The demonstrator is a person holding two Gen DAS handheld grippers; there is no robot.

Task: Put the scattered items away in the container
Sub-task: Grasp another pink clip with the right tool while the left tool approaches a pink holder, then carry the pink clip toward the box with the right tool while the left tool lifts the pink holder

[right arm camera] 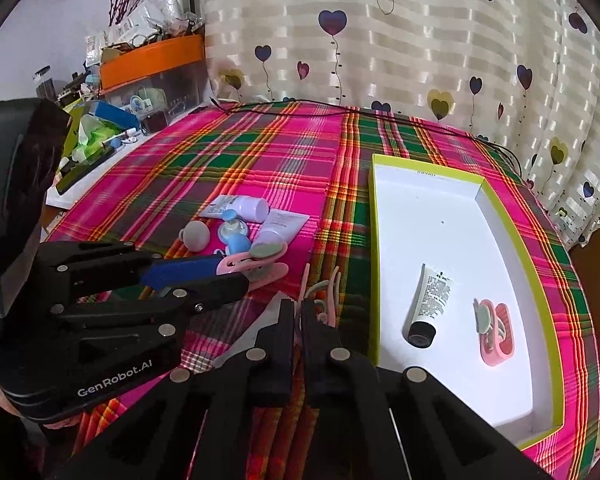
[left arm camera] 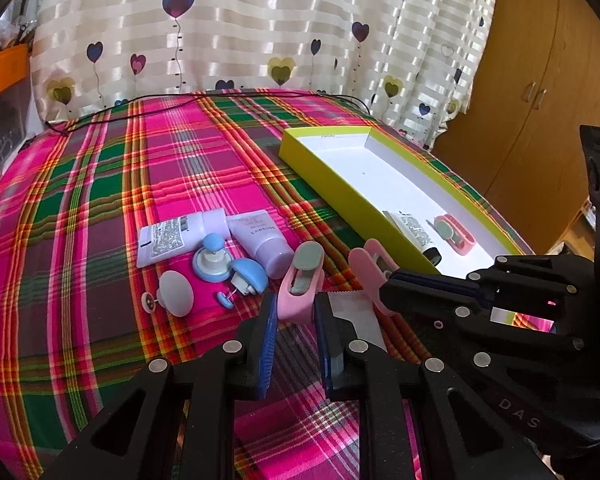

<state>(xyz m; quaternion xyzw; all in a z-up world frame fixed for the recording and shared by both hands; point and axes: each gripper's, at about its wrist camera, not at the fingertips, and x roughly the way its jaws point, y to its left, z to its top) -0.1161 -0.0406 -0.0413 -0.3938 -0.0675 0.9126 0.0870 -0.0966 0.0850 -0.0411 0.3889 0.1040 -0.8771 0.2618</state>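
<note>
Broadly, a plaid cloth point(right arm camera: 260, 152) in pink, green and orange covers the whole surface, with a heart-print curtain point(left arm camera: 260, 20) hanging behind its far edge and a black cable point(right arm camera: 340, 114) running along that edge. Toward the right edge of the surface lies the container point(right arm camera: 500, 216), a long shallow box with lime-green walls and a white floor, its length running from the near edge toward the far edge. Inside it, at the near end, lie a small white tube point(right arm camera: 430, 300) with a black cap and, just beside it to the right, a pink hair clip point(right arm camera: 496, 330).

Near the middle of the surface sits the scattered group: two lavender tubes point(left arm camera: 180, 236) point(left arm camera: 266, 246) side by side, a grey dome-shaped piece point(left arm camera: 176, 292), blue round pieces point(left arm camera: 212, 264) touching them, and a second pink clip point(left arm camera: 302, 284) with a grey-green insert.

Left gripper point(left arm camera: 296, 344): jaws moderately apart, blue pads either side of that second pink clip's near end, not closed on it. Right gripper point(right arm camera: 298, 320): jaws narrow, clamped on a third pink clip point(right arm camera: 326, 296), which stands between the scattered group and the container's left wall, outside the box. A hand point(right arm camera: 4, 400) grips the left gripper's body at the near left corner of the right wrist view.
</note>
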